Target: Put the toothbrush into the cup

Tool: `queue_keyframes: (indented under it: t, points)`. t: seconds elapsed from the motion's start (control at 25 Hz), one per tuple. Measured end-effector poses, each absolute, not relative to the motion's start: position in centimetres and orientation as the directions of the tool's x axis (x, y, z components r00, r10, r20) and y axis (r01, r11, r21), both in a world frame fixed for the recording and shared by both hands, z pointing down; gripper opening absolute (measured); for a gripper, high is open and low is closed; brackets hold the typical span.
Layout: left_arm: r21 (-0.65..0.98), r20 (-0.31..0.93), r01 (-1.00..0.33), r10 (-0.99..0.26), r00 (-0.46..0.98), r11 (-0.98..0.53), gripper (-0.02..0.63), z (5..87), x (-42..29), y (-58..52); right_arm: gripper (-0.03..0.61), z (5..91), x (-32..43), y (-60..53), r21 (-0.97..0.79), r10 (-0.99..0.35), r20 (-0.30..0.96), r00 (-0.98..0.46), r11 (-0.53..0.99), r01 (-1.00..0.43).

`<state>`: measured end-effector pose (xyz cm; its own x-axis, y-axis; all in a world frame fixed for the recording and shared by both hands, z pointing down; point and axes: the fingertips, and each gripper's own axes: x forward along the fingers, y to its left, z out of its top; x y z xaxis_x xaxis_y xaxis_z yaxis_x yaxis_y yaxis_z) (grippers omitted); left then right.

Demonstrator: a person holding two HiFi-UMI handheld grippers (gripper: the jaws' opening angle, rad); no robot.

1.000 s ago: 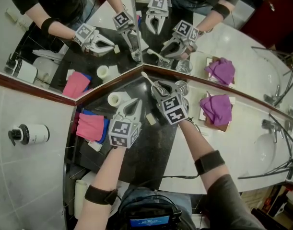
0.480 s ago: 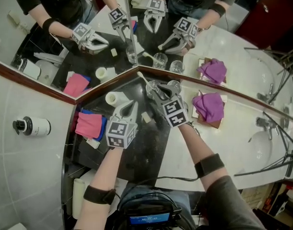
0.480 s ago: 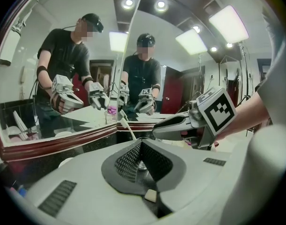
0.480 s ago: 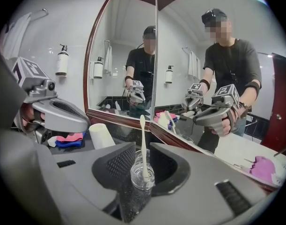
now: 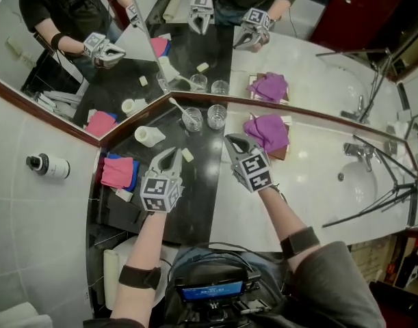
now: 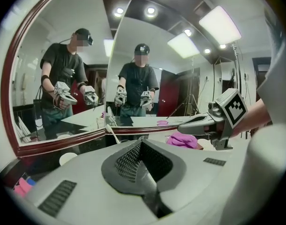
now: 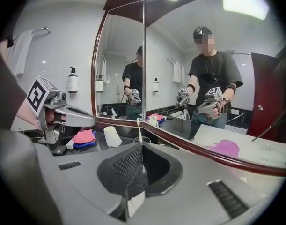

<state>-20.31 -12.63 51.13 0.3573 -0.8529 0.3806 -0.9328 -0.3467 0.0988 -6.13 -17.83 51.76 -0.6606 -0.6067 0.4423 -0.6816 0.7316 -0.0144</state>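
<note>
White toothbrush [image 5: 179,109] leaning, tilted, inside clear glass cup [image 5: 193,122]

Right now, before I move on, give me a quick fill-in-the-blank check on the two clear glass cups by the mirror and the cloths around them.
The clear glass cup nearest the mirror corner holds a white ____.
The second clear glass cup beside it is ____.
The crumpled cloth near them is ____.
The pink folded cloth lies on a ____ one.
Missing words: toothbrush; empty; purple; blue.
</note>
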Motion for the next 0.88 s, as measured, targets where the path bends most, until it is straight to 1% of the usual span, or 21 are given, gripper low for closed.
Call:
queue_keyframes:
  t: [0.52, 0.88]
  points:
    - [0.077, 0.394, -0.904, -0.820, 0.416, -0.421, 0.005, 49.0, -13.5, -7.5, 0.018, 50.8, 9.1, -11.2, -0.104, -0.735, 0.416, -0.536, 0.547, -0.831]
    - [0.108, 0.412, -0.880, -0.785, 0.463, -0.463, 0.005, 49.9, -9.6, -5.0, 0.018, 52.6, 18.6, -6.6, -0.121, -0.782, 0.457, -0.424, 0.418, -0.900]
